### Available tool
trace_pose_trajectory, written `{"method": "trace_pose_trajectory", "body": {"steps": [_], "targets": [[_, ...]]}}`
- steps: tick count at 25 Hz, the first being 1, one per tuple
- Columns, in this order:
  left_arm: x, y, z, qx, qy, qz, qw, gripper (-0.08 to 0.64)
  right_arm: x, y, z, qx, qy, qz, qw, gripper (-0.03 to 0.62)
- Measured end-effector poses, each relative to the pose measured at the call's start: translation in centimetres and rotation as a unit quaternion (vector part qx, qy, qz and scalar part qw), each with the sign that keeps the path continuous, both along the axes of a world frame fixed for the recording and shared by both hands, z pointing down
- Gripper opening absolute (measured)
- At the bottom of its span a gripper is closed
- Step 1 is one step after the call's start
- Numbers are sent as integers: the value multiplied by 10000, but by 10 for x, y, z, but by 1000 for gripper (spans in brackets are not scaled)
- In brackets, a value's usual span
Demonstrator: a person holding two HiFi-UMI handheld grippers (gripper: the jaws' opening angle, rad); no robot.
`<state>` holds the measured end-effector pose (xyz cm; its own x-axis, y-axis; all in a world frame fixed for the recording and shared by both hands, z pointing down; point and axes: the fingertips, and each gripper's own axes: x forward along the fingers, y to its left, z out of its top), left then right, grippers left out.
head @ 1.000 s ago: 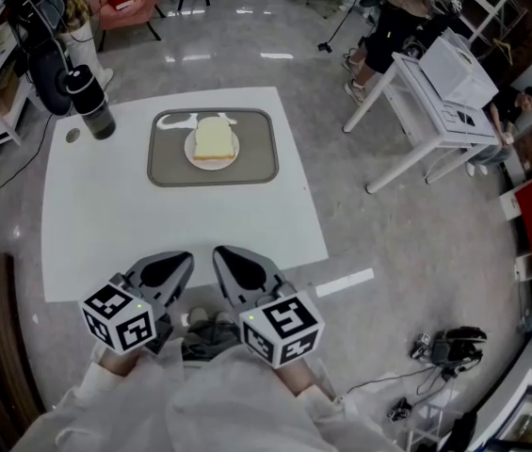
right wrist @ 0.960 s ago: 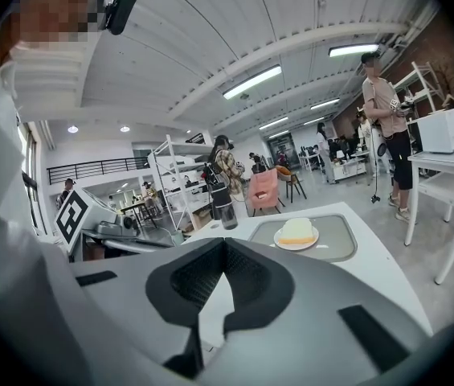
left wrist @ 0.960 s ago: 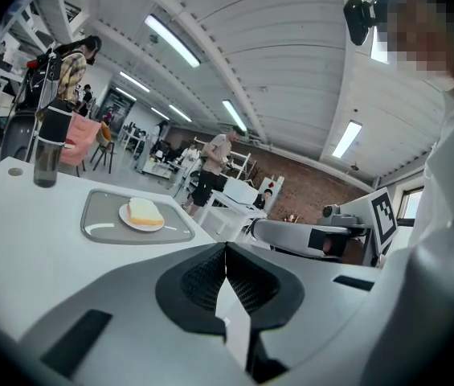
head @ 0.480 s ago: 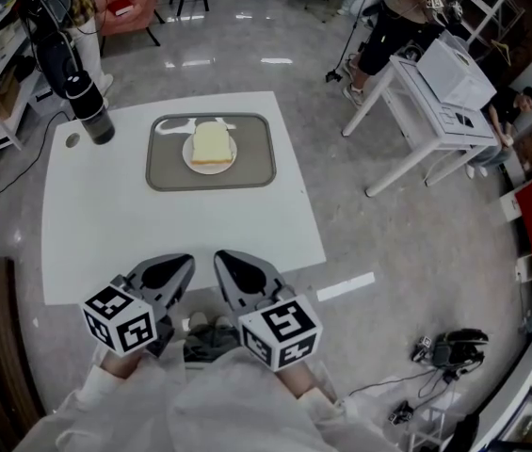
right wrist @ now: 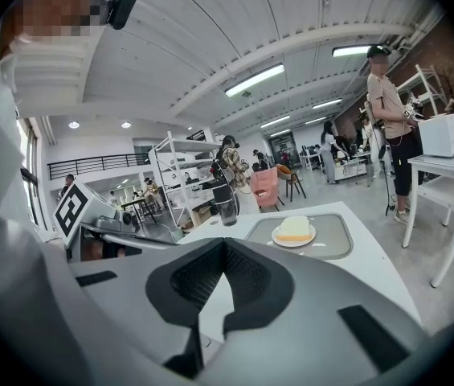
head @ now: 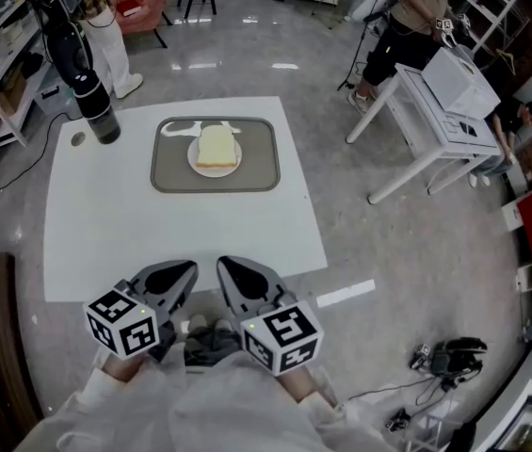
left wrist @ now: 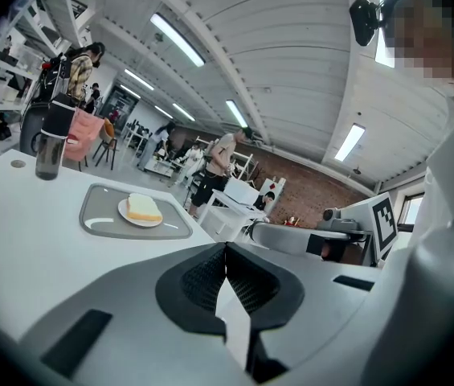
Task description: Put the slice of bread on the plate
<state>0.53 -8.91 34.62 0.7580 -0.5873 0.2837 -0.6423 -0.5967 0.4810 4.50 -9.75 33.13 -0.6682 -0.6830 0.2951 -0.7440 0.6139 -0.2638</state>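
A pale yellow slice of bread (head: 216,145) lies on a small white plate (head: 197,163), which stands on a grey tray (head: 262,158) at the far side of the white table (head: 105,224). Bread (left wrist: 143,207) and plate show small in the left gripper view, and the bread (right wrist: 294,227) also in the right gripper view. My left gripper (head: 187,269) and right gripper (head: 221,264) hang side by side off the table's near edge, far from the bread. Both are shut with nothing between their jaws.
A dark tumbler (head: 96,107) stands at the table's far left corner. To the right are a white side table (head: 440,97) and a standing person (head: 405,22). Cables and a dark device (head: 452,354) lie on the floor at lower right. Shelves line the left.
The head view has shifted a little, so the table and tray sit slightly lower and to the right. Both grippers stay shut in the same place near the table's edge.
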Motion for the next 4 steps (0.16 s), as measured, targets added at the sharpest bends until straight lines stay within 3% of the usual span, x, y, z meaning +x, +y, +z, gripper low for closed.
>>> {"method": "trace_pose_trajectory", "body": {"steps": [4], "targets": [[-4,2,-2,13,-6,-44,10000,9,1,2,-1,13,65,36,10000,14]]}}
